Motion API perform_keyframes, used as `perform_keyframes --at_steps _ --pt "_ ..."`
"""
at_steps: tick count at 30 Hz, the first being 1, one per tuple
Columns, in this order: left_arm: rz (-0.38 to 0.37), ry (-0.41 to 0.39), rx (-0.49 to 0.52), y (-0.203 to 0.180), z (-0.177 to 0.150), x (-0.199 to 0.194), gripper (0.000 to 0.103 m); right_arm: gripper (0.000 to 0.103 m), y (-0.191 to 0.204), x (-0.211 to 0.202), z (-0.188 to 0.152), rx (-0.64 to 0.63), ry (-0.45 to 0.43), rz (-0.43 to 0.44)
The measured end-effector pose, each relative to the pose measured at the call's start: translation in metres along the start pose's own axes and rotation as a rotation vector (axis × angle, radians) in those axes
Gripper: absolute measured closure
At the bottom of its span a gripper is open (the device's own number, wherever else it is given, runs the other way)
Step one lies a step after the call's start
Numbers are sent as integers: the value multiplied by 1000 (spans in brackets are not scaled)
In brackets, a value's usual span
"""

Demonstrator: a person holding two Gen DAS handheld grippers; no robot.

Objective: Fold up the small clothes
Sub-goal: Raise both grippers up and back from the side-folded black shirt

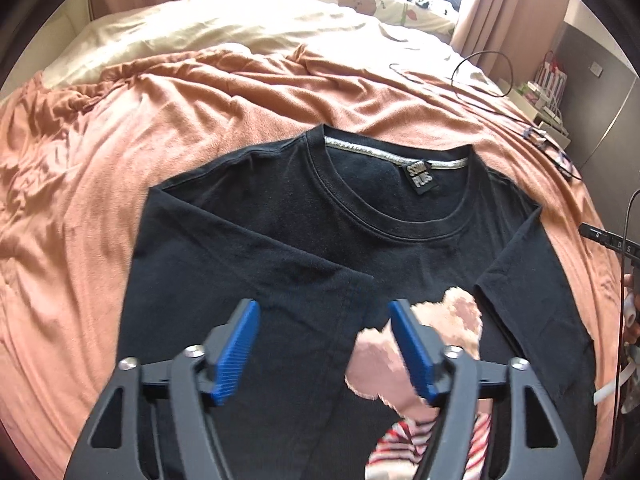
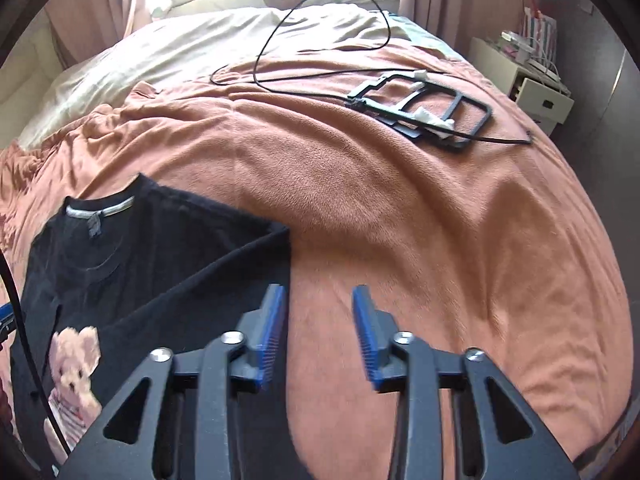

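Note:
A black T-shirt (image 1: 304,216) with a teddy bear print (image 1: 448,320) lies face up on an orange blanket (image 1: 100,208), collar away from me. Both sleeves are folded inward over the chest. My left gripper (image 1: 324,312) hovers open just above the folded left sleeve, with nothing between its blue pads. In the right wrist view the same T-shirt (image 2: 160,248) lies at the lower left, its bear print (image 2: 74,364) showing. My right gripper (image 2: 320,300) is open over the shirt's right edge and the orange blanket (image 2: 440,240), holding nothing.
A black frame (image 2: 424,108) with a black cable (image 2: 280,32) lies on the blanket at the far right. Cream bedding (image 1: 224,28) and pillows lie beyond. A white bedside cabinet (image 2: 536,88) stands right of the bed. A black cable (image 2: 24,344) crosses the left edge.

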State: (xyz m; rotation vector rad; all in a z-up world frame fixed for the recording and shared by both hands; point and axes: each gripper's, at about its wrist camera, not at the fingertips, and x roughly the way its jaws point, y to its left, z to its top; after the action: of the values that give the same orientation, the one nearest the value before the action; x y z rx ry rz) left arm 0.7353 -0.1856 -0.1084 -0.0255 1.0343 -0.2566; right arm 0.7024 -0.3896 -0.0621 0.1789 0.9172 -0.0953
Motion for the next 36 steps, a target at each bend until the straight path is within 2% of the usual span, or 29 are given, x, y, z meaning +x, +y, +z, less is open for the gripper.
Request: perform_keyframes --at_steps 1,2,4,7,10,19,36 --pt "-1 -5 1 0 -1 -7 16 26 1 -15 -5 -2 -14 8" --pt "2 -15 -1 0 -5 -17 8 23 3 -28 -10 -4 -24 14" --pt "2 -35 -14 1 -11 -37 2 16 2 -53 -19 0 -23 51" --pt "-5 -39 -16 1 -18 -64 1 0 6 -87 -35 -22 -24 87" --pt "18 -56 0 1 -26 -93 1 0 7 -120 -50 -37 -25 122" --pt "3 -133 4 7 -63 -186 1 0 -7 -218 -92 -9 -84 132" --pt "-7 -247 -23 22 -154 -317 1 0 -26 -327 -187 51 -158 133"
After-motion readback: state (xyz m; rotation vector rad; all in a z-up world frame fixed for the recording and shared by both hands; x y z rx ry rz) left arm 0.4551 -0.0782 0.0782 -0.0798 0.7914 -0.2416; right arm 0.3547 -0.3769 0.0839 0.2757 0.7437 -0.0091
